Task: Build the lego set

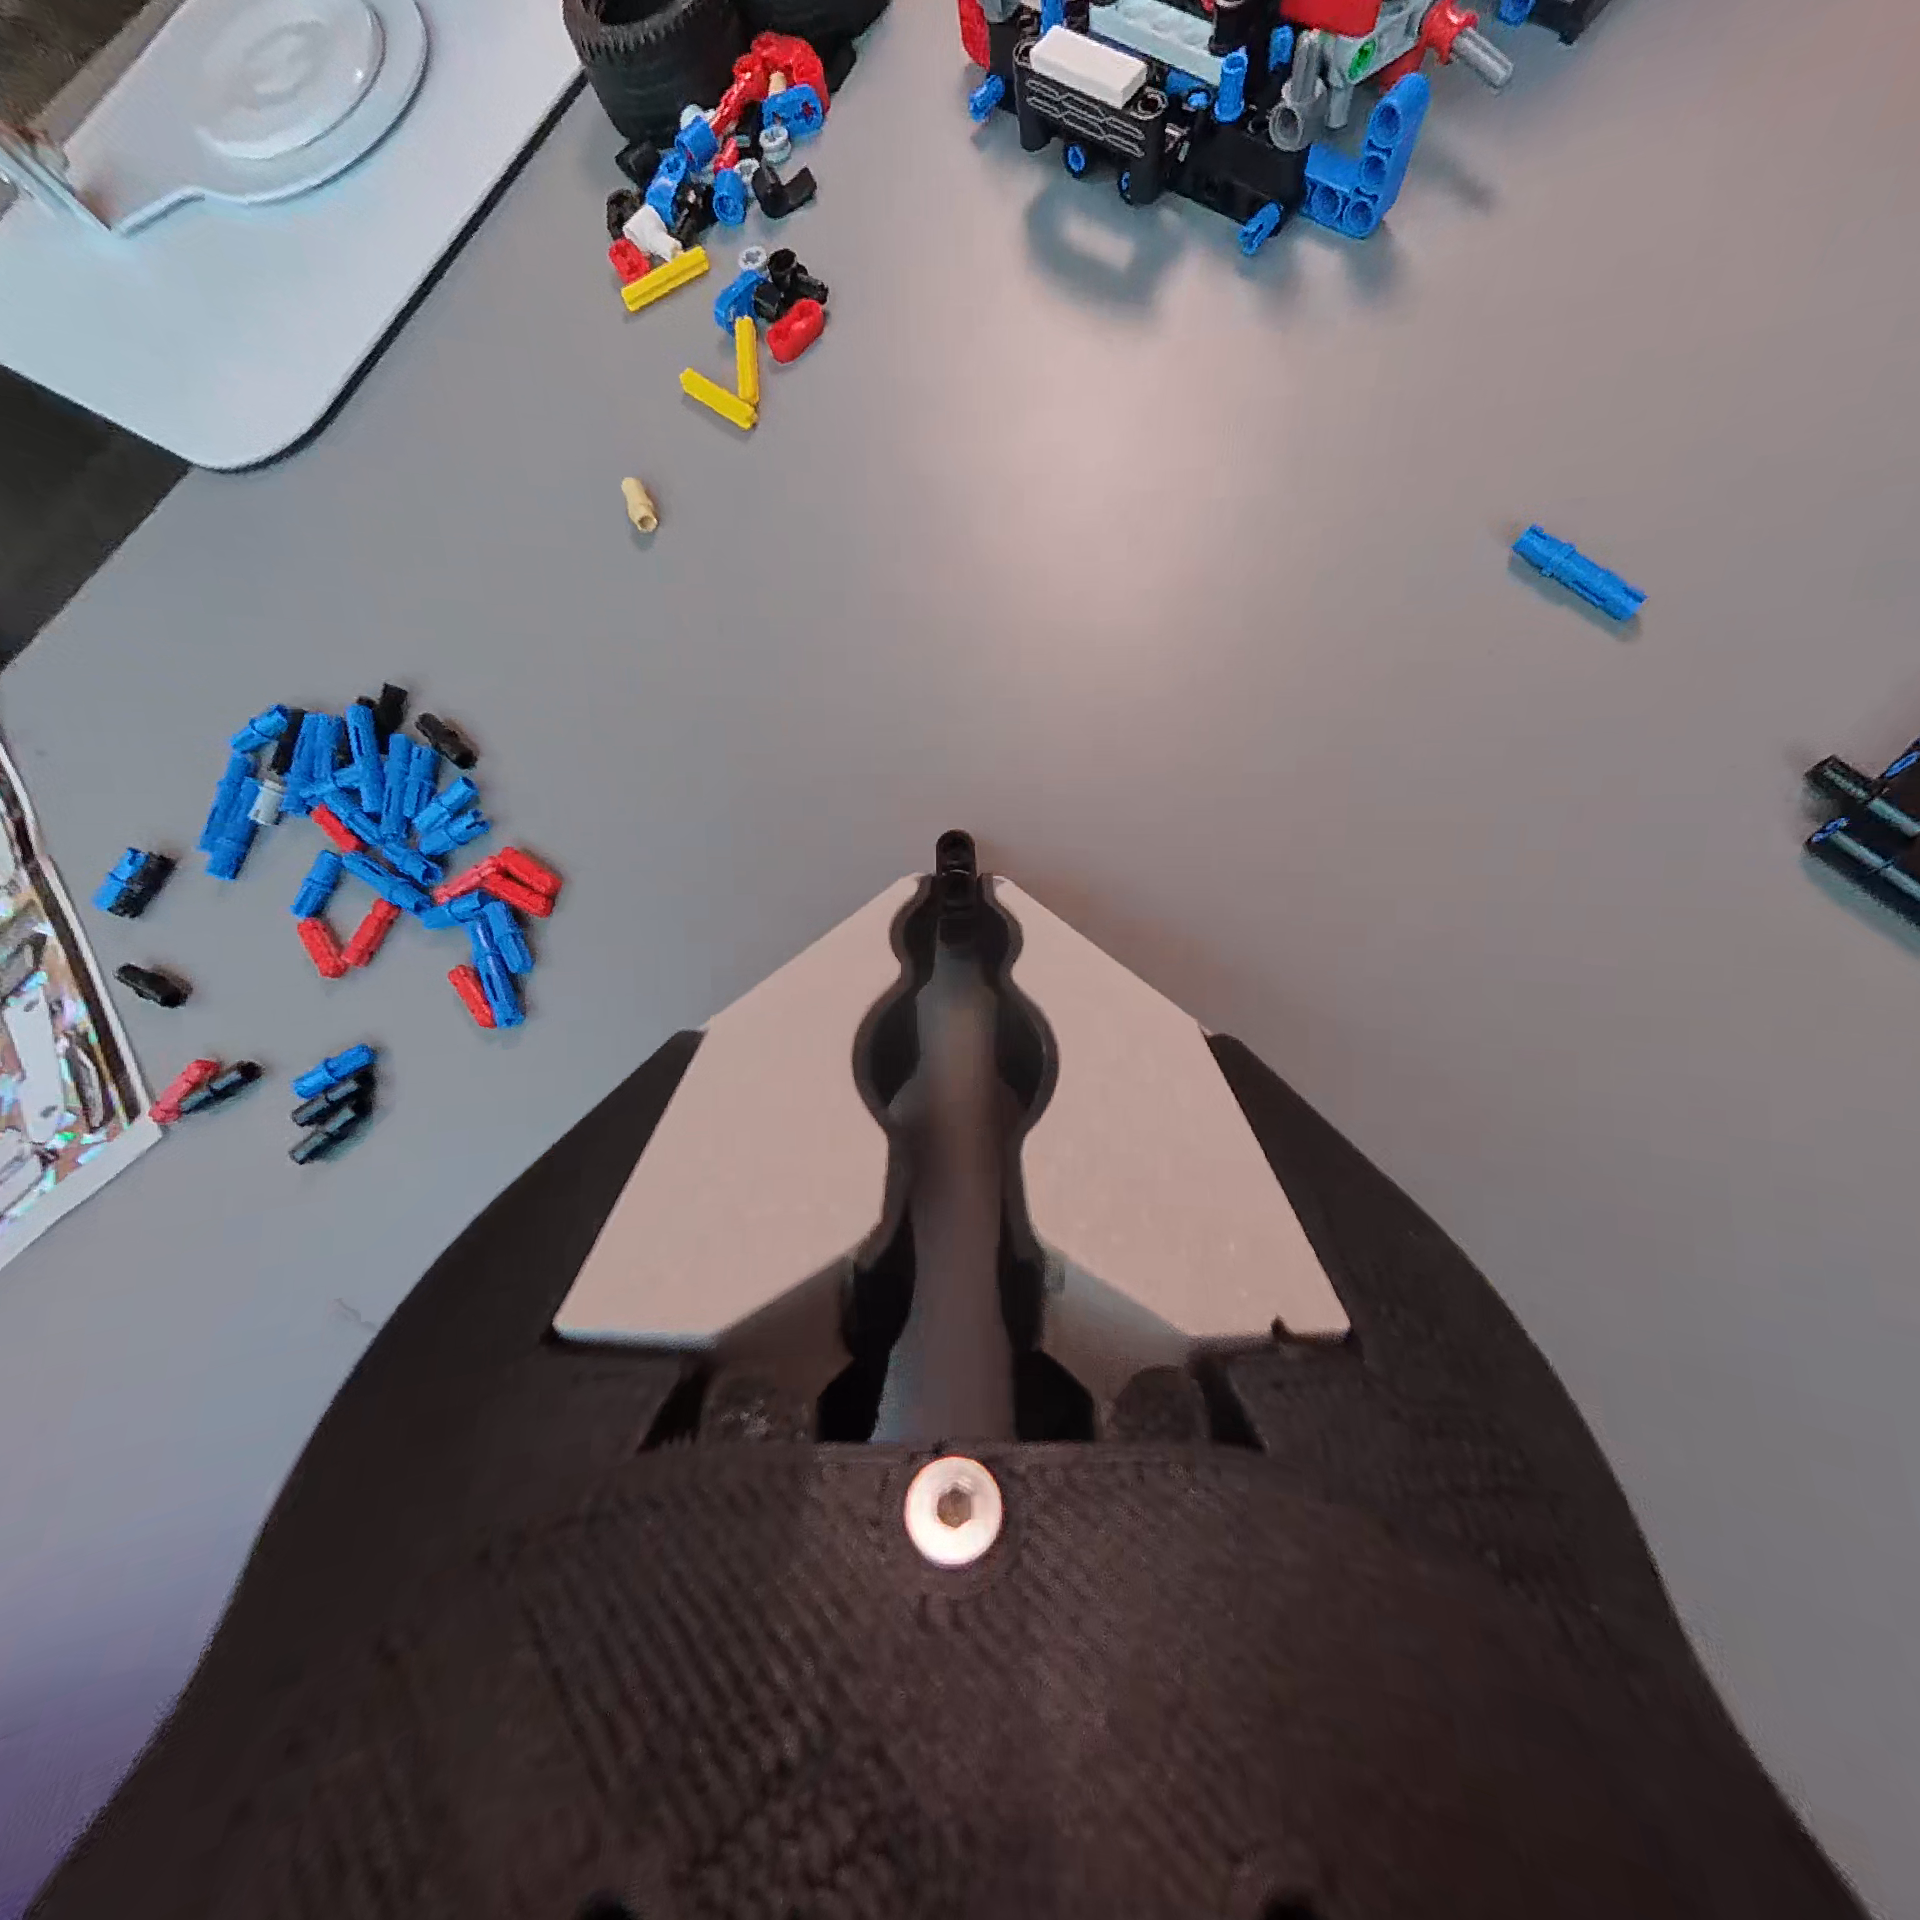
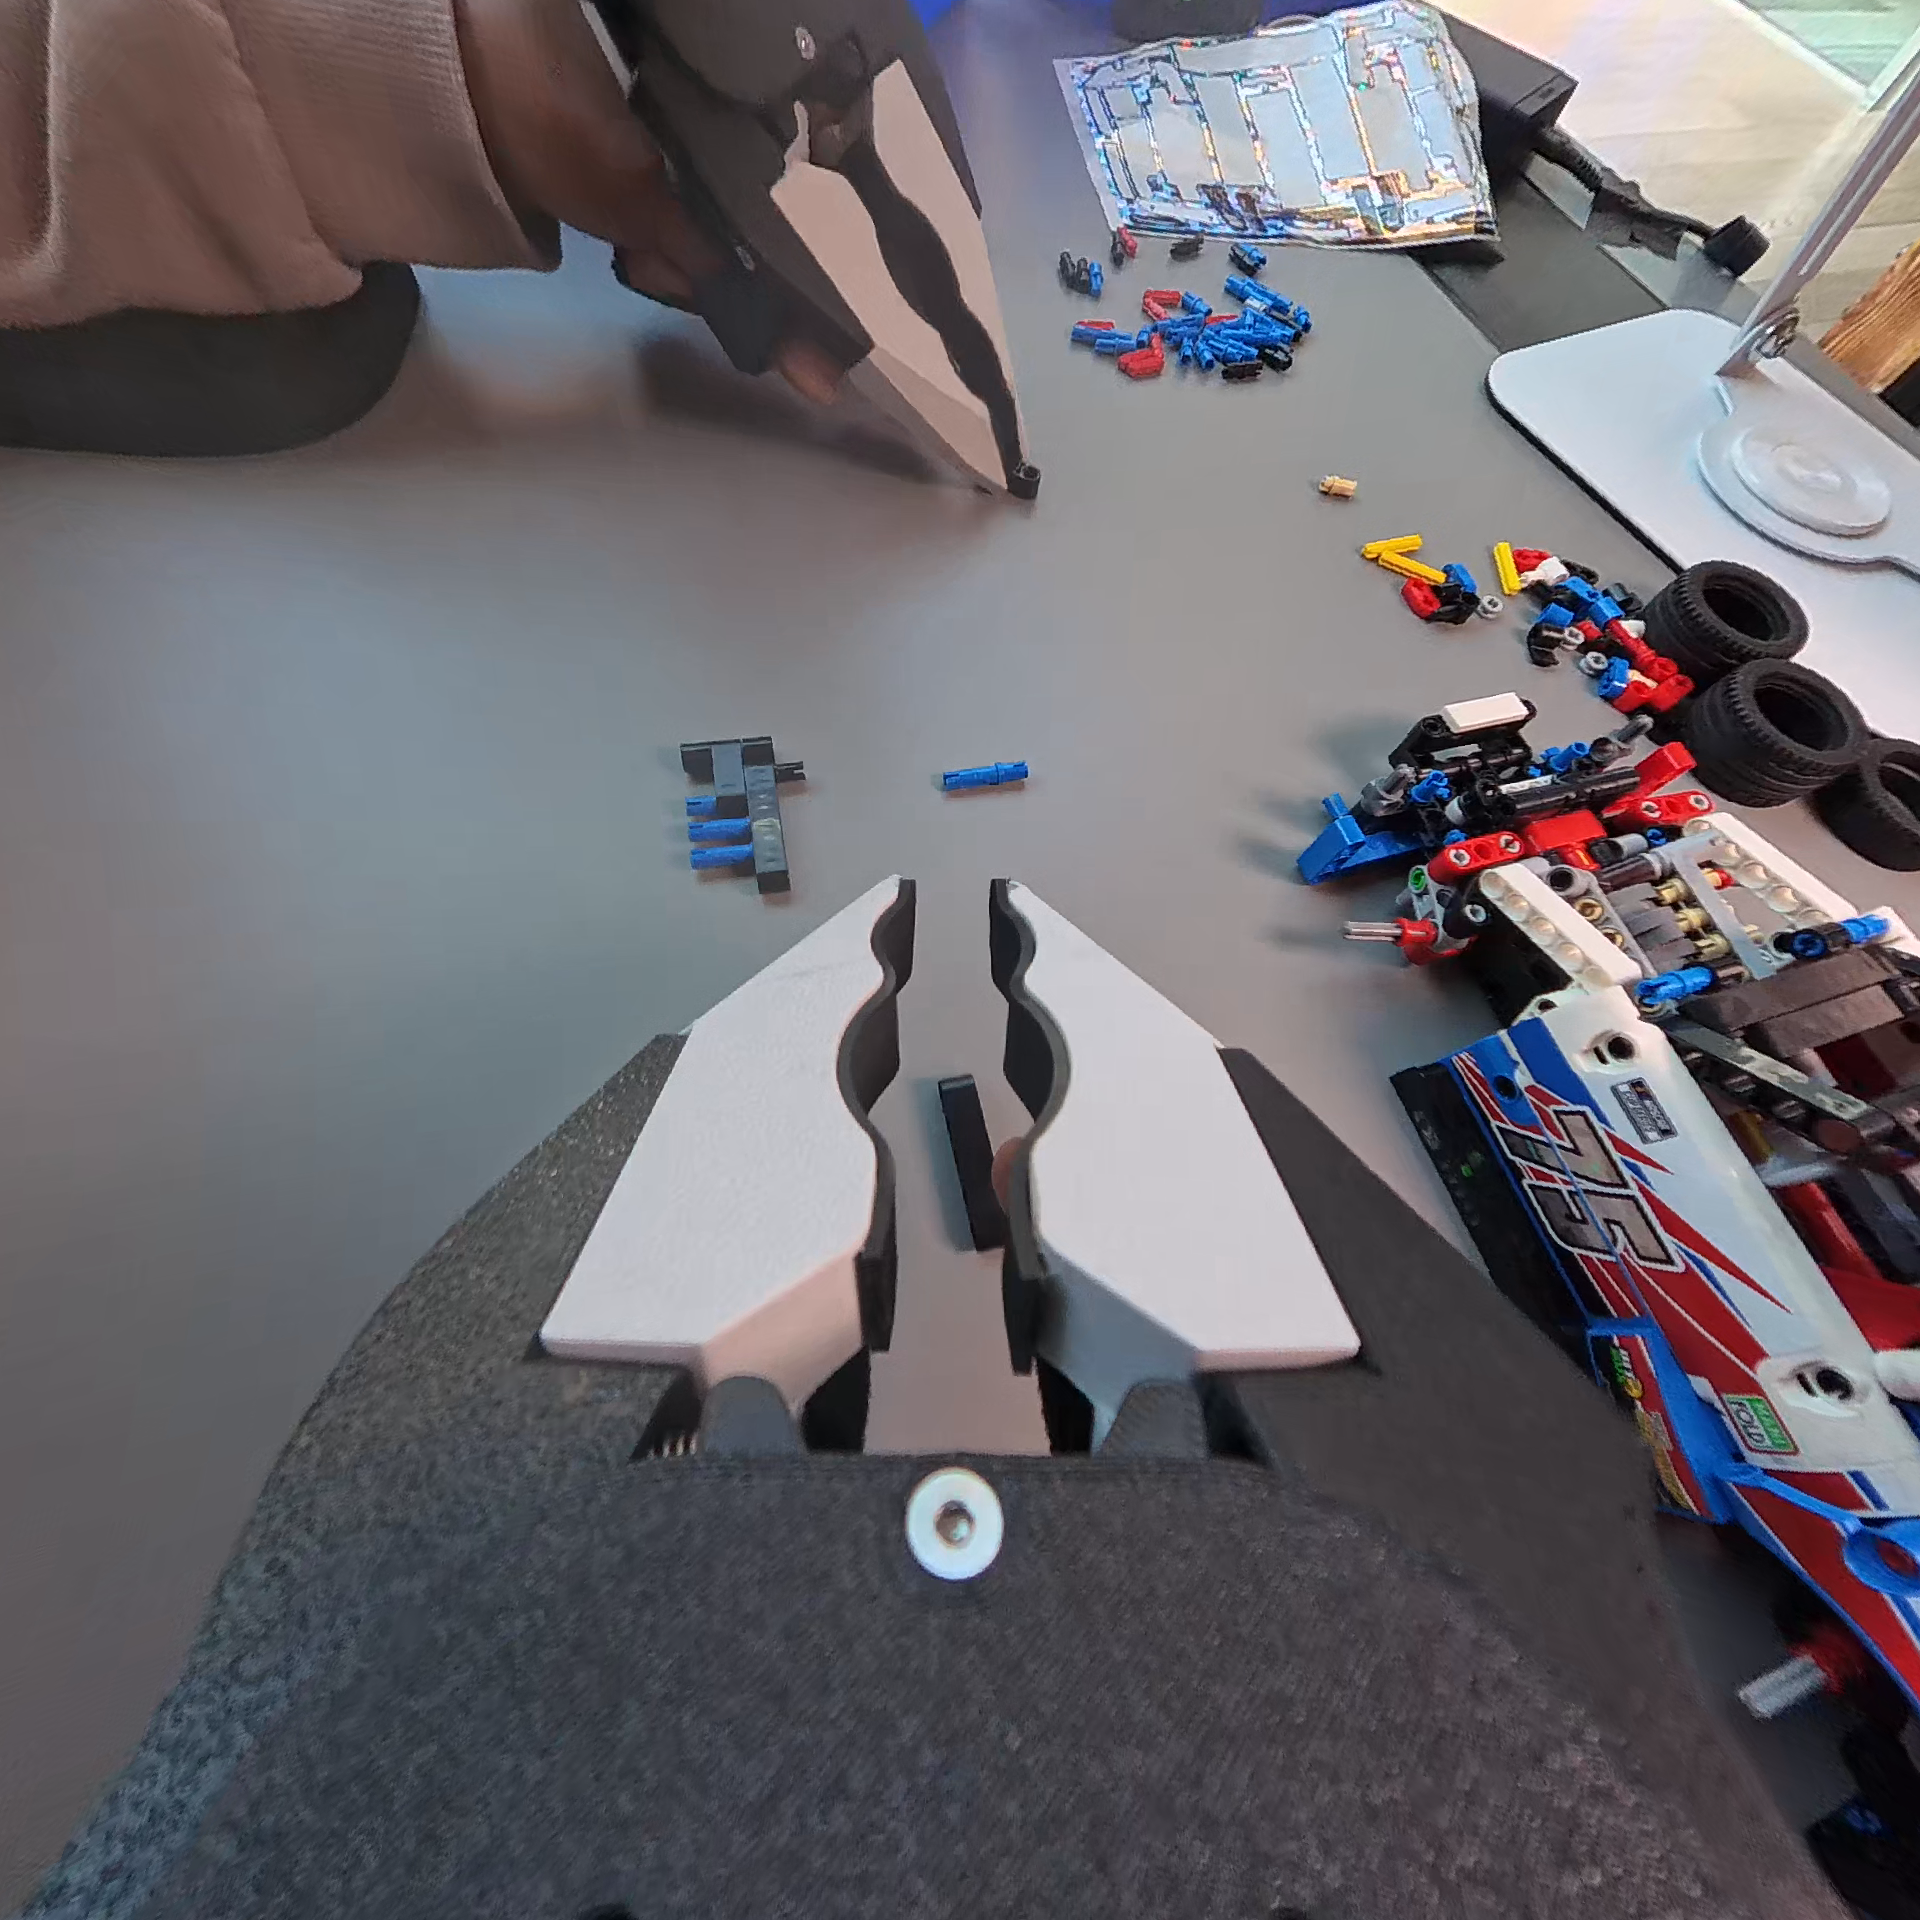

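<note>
My left claw [image 1: 956, 868] pinches a small black pin [image 1: 955, 854] at its tips; my right claw [image 2: 953, 885] is spread, empty. The pin is light, rigid, slick plastic, best held across its middle. On the table [image 2: 416, 644], one loose blue pin [image 2: 984, 775] lies at 12 o'clock, a black beam [image 2: 748, 805] carrying three blue pins at 11, three tyres [image 2: 1766, 717] at 2.

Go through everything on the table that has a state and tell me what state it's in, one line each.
Left claw: shut on a black pin, tip near the table.
Right claw: open, empty.
Lone blue pin: lying loose on the table.
Black beam: lying flat, blue pins pushed in.
Car: partly built, no wheels fitted.
Tyres: loose, unmounted.
Sticker sheet: lying crumpled.
</note>
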`<state>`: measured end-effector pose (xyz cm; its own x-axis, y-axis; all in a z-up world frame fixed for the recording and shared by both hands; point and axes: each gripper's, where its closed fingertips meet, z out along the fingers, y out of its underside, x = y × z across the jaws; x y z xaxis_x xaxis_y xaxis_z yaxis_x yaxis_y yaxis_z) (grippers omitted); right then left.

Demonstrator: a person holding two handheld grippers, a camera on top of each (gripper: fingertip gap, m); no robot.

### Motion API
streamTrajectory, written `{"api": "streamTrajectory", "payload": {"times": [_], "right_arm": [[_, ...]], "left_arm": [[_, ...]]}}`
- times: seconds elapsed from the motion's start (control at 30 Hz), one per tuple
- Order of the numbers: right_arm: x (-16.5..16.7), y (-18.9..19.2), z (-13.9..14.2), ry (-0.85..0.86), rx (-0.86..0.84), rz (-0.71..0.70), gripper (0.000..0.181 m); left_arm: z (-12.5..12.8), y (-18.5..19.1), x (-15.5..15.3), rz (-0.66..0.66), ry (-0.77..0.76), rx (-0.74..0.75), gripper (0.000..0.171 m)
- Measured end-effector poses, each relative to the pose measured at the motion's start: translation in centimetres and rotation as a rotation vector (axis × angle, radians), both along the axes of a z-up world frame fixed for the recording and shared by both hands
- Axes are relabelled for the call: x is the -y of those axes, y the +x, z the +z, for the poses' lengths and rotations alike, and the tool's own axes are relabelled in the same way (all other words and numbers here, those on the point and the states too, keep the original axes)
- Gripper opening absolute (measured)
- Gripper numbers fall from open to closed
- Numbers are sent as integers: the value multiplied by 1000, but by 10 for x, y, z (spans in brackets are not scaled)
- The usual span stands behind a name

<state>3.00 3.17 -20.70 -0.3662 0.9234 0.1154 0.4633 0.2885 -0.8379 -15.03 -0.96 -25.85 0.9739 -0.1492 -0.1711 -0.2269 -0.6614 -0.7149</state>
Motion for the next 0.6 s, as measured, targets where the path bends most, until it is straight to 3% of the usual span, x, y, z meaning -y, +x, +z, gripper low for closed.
{"api": "streamTrajectory", "payload": {"times": [0.07,0.27,0.37,0.47,0.6], "right_arm": [[4,-2,5,-28,-32,12,11],[24,-12,20,-340,-77,5,18],[35,-17,25,-472,-73,18,27],[42,-19,23,-511,-56,27,27],[47,-19,19,-492,-42,48,12]], "left_arm": [[6,15,-2,-117,41,-90,6],[68,113,-7,-471,442,-466,5],[72,142,-4,-552,525,-674,6],[73,157,0,-605,565,-744,5],[73,168,4,-653,578,-787,5]]}}
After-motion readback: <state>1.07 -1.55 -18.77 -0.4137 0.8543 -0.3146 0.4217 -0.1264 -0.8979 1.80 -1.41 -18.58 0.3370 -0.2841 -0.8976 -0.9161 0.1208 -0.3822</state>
